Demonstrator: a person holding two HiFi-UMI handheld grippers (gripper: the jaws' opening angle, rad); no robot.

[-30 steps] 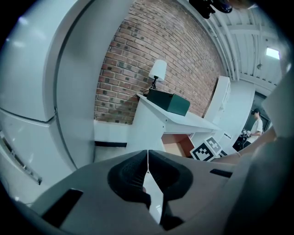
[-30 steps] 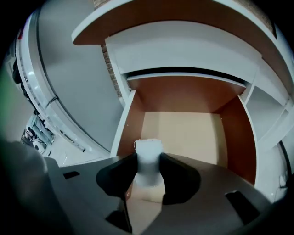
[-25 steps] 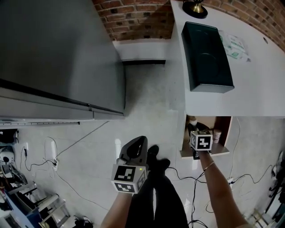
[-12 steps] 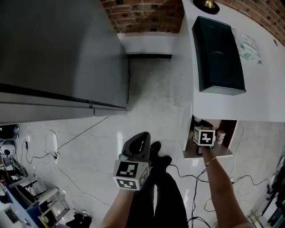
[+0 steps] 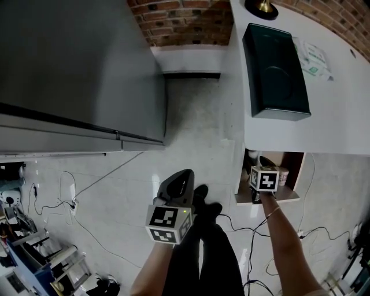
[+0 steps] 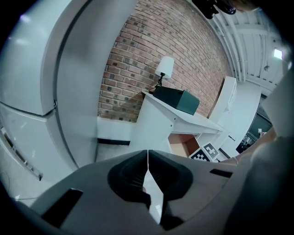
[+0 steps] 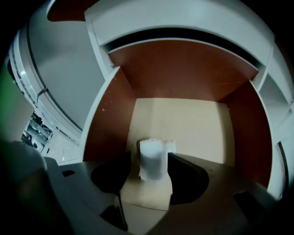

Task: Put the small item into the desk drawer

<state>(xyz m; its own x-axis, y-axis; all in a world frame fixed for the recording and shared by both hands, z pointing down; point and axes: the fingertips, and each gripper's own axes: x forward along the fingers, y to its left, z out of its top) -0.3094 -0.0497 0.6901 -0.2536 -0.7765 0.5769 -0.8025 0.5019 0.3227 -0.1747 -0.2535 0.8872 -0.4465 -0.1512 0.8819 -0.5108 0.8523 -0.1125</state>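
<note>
R gripper (image 7: 149, 156): mine, aimed steeply down into the drawer (image 7: 110, 114). Jaws have just been opening and now stand wide, gripping nothing.
Small item (image 7: 153, 160): short white roll, upright on the drawer's pale floor, btwn my R jaws. There's a gap on its L side. R pad is just beside it; can't tell if it touches.
L gripper (image 6: 147, 153): jaws together, tips meeting, nothing in them. Held over the floor at 6 o'clock in head view, well apart from the desk (image 5: 324, 124).
Drawer surrounds: red-brown walls close on both sides of R gripper, back wall at 12 o'clock. The white desk edge overhangs above.
On desk: dark green box (image 5: 274, 69) at 1 o'clock in head view, lamp (image 6: 164, 69) beyond it, and a clear packet (image 5: 312, 60) just right of the box.
Other stuff: big grey cabinet (image 5: 75, 63) at 10 o'clock, brick wall (image 5: 179, 17) at 12, cables (image 5: 72, 203) on the floor at 8. My legs (image 5: 211, 248) are at 6.
Writing: packet has green print, too small to read. Marker cube (image 5: 265, 178) on R gripper has b/w squares only.
</note>
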